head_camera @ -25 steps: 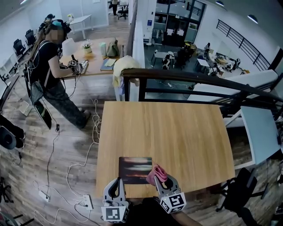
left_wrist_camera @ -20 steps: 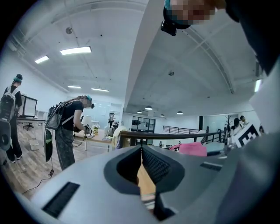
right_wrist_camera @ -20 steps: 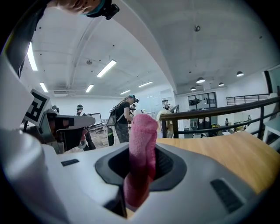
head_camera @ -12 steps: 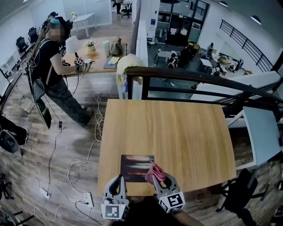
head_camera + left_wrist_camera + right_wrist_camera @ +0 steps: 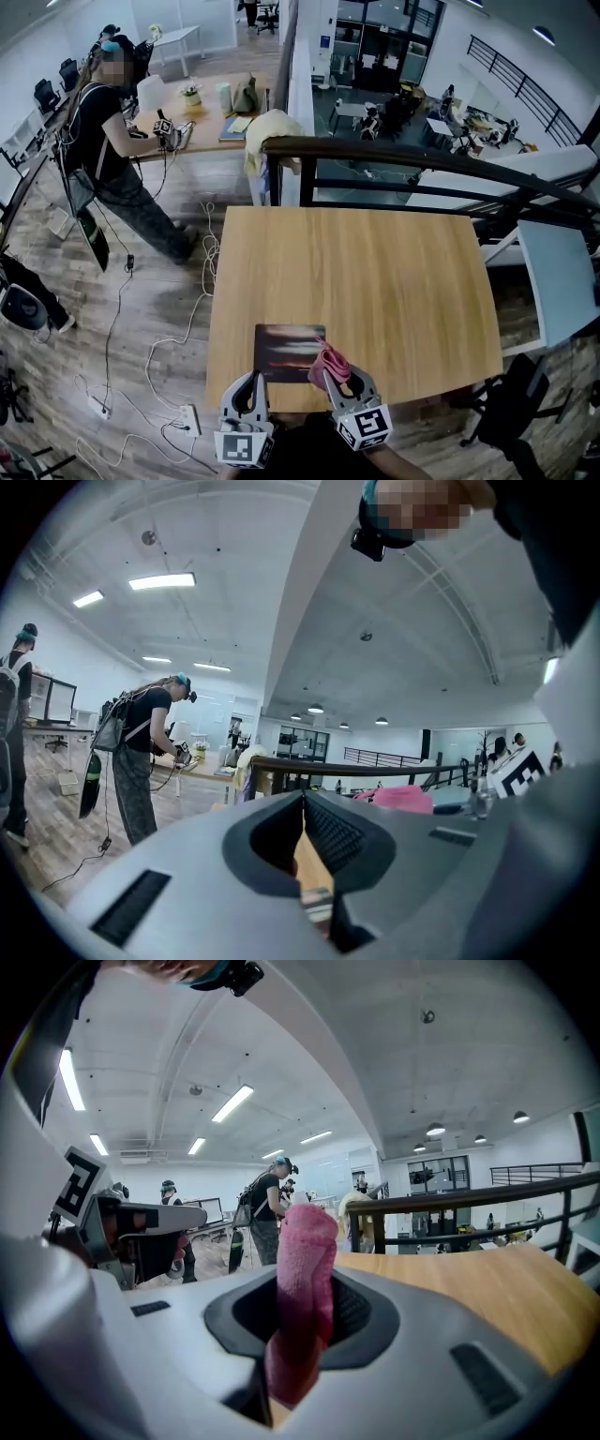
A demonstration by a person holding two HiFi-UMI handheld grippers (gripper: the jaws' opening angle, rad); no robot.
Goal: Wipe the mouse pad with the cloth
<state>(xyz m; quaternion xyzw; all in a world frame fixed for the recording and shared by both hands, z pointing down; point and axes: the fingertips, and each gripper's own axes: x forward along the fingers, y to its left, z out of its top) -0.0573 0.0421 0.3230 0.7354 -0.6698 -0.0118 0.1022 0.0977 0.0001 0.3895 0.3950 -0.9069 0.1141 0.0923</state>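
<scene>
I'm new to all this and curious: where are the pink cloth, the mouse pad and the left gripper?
pink cloth [image 5: 326, 364]: head view, its bunched middle.
mouse pad [image 5: 285, 350]: head view, its bare centre.
left gripper [image 5: 250, 380]: head view, between its fingertips.

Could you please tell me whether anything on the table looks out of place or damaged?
Nothing stands out. The pad lies flat near the front edge of the table, roughly square to it. The cloth is clamped in the right tongs by the pad's right edge. The left tongs are shut and empty.

Pink cloth [image 5: 328, 363], dark mouse pad [image 5: 281, 352] with pale horizontal streaks, light wood-grain table [image 5: 356, 272].
</scene>
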